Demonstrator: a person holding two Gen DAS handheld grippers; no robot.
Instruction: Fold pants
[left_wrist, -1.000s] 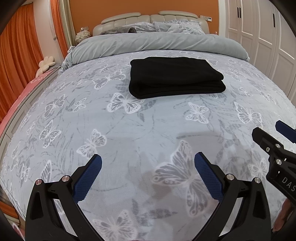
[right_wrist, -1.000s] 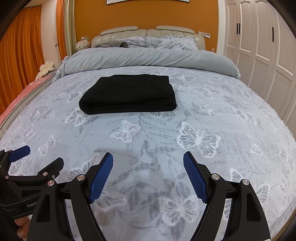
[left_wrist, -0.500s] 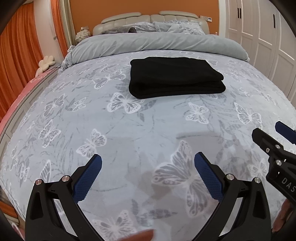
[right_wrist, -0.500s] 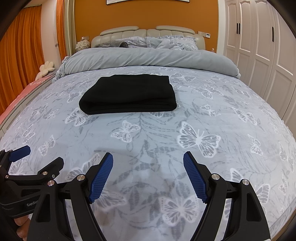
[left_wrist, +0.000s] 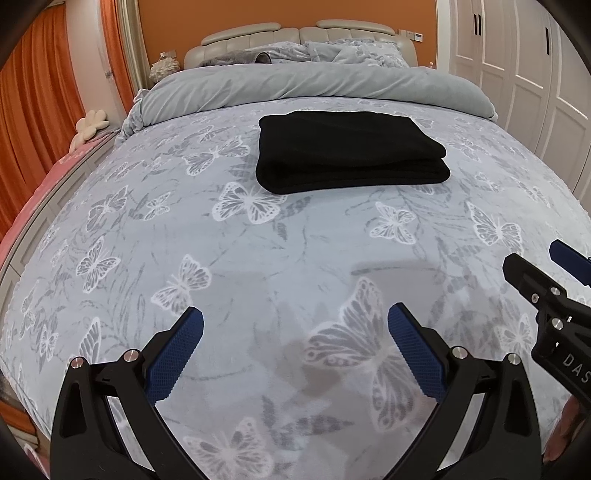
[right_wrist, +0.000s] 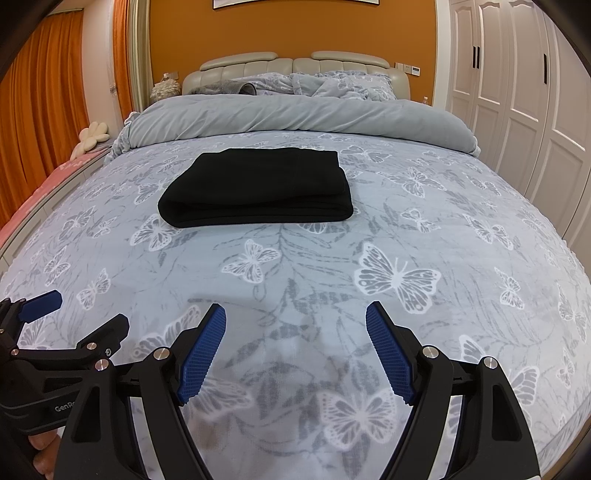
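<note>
The black pants (left_wrist: 351, 153) lie folded into a thick rectangle on the butterfly-print bedspread (left_wrist: 258, 251), past the middle of the bed; they also show in the right wrist view (right_wrist: 258, 188). My left gripper (left_wrist: 295, 325) is open and empty, hovering over the near part of the bed, well short of the pants. My right gripper (right_wrist: 295, 317) is open and empty, beside the left one and equally far from the pants. Each gripper shows at the edge of the other's view: the right one (left_wrist: 532, 273) and the left one (right_wrist: 77, 314).
A rolled grey duvet (right_wrist: 295, 118) lies across the bed behind the pants, with pillows (right_wrist: 332, 83) and a beige headboard (right_wrist: 295, 61) beyond. White wardrobe doors (right_wrist: 517, 92) stand on the right. Orange curtains (right_wrist: 44, 110) hang on the left.
</note>
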